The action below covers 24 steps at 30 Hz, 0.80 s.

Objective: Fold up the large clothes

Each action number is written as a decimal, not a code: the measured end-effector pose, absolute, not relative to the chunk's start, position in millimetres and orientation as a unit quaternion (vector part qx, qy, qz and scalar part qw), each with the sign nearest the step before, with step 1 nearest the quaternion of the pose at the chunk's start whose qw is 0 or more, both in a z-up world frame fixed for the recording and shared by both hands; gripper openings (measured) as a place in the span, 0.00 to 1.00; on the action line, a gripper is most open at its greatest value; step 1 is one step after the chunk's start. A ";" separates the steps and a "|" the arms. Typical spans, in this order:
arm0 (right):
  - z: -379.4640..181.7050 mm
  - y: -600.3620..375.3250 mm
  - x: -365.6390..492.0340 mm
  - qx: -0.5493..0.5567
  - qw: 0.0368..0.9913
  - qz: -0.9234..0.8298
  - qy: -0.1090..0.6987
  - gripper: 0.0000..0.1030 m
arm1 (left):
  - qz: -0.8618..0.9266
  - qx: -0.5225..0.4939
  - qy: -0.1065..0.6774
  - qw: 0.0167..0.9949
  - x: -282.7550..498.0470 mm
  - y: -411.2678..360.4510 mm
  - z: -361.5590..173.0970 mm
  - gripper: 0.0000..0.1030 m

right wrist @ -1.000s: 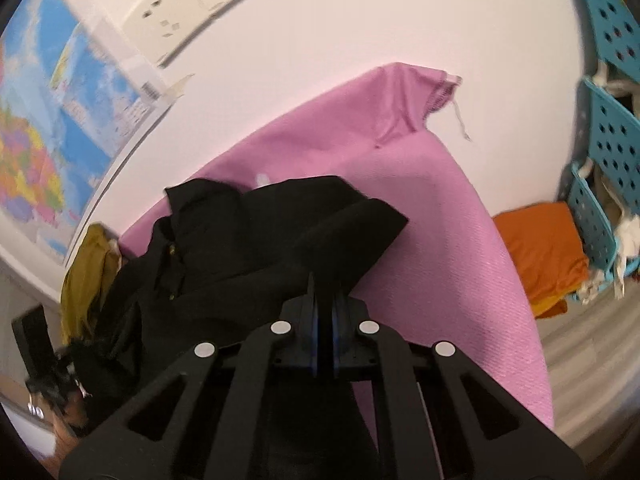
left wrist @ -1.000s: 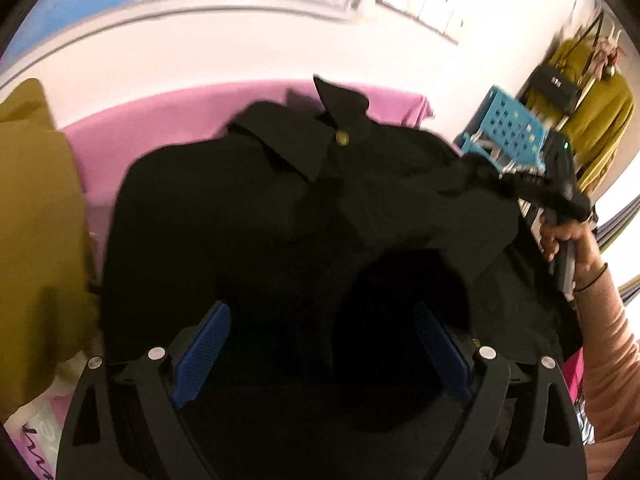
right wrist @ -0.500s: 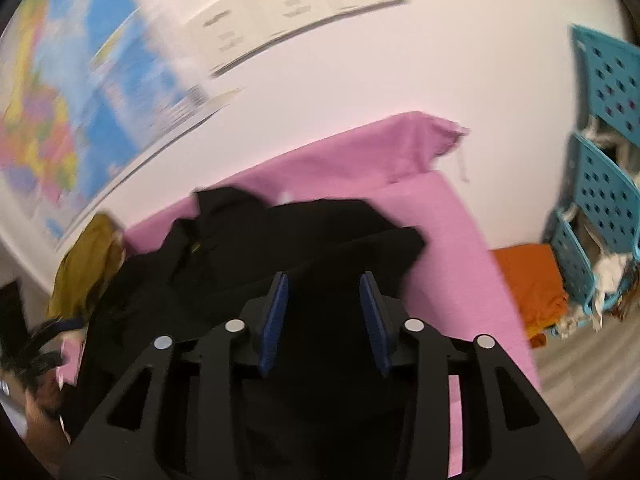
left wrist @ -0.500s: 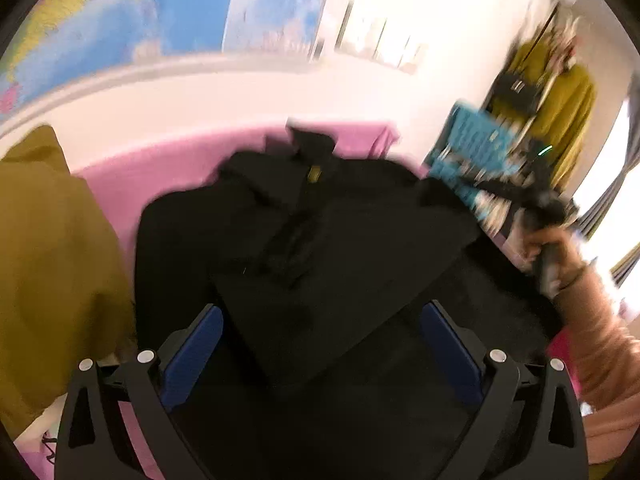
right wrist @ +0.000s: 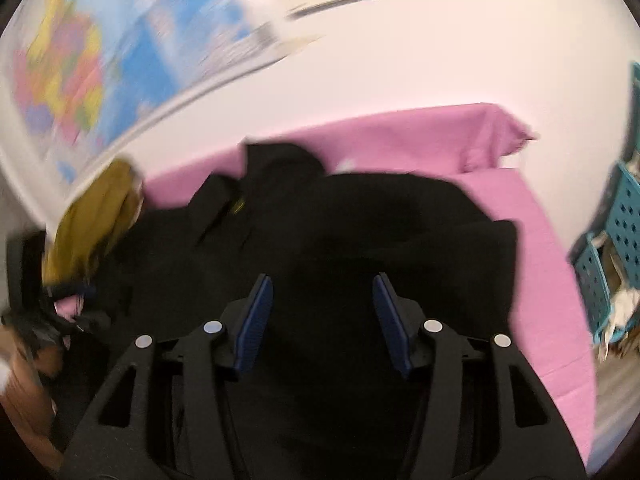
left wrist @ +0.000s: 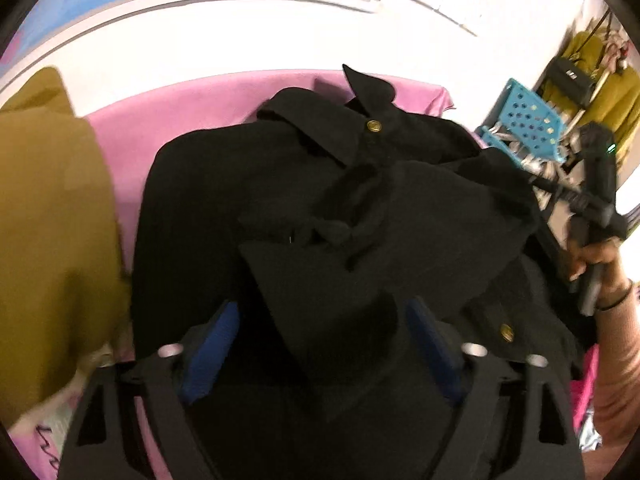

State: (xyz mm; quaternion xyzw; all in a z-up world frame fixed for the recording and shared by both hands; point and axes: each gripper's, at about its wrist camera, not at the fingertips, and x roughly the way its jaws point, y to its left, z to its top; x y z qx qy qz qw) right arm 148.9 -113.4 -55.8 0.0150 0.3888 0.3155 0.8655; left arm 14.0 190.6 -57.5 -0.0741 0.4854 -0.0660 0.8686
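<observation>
On the pink-covered bench (left wrist: 208,108) lies the black coat (left wrist: 248,184), collar toward the wall, its brass button (left wrist: 373,125) showing near the neck. One sleeve or side panel is already laid inward across the chest, so the first fold looks done, though it sits loosely, with rumpled creases at the middle. The left claw (left wrist: 322,344) hovers low over the near part of the coat, its blue pads spread wide with cloth lying between them but not pinched. The right claw (right wrist: 322,312) is likewise released, jaws apart above the black fabric; its view is blurred. Judging from this, the other side, the smoothing and the lengthwise folds are not yet done. A mustard garment (left wrist: 48,208) is heaped at the bench's left end, just beside the coat.
</observation>
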 end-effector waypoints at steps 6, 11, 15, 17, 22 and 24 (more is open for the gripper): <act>-56.6 -147.9 167.4 0.058 0.872 0.278 0.399 0.53 | -0.045 -0.078 0.453 0.887 36.1 201.8 -31.9 0.19; -63.9 -135.6 162.5 0.024 0.868 0.293 0.400 0.53 | -0.034 -0.086 0.445 0.891 27.6 216.7 -29.9 0.26; -82.6 -125.7 176.3 -0.001 0.865 0.271 0.423 0.52 | -0.004 -0.052 0.472 0.880 27.1 211.0 -53.0 0.52; -87.7 -127.1 183.9 0.006 0.870 0.254 0.422 0.50 | -0.009 -0.052 0.470 0.881 23.0 212.5 -48.2 0.67; -74.8 -124.8 167.7 0.020 0.873 0.254 0.417 0.52 | -0.014 -0.025 0.410 0.912 -19.5 217.9 -13.8 0.82; -60.9 -112.2 144.8 0.017 0.868 0.297 0.399 0.53 | -0.013 -0.020 0.400 0.916 -38.6 225.3 -6.3 0.82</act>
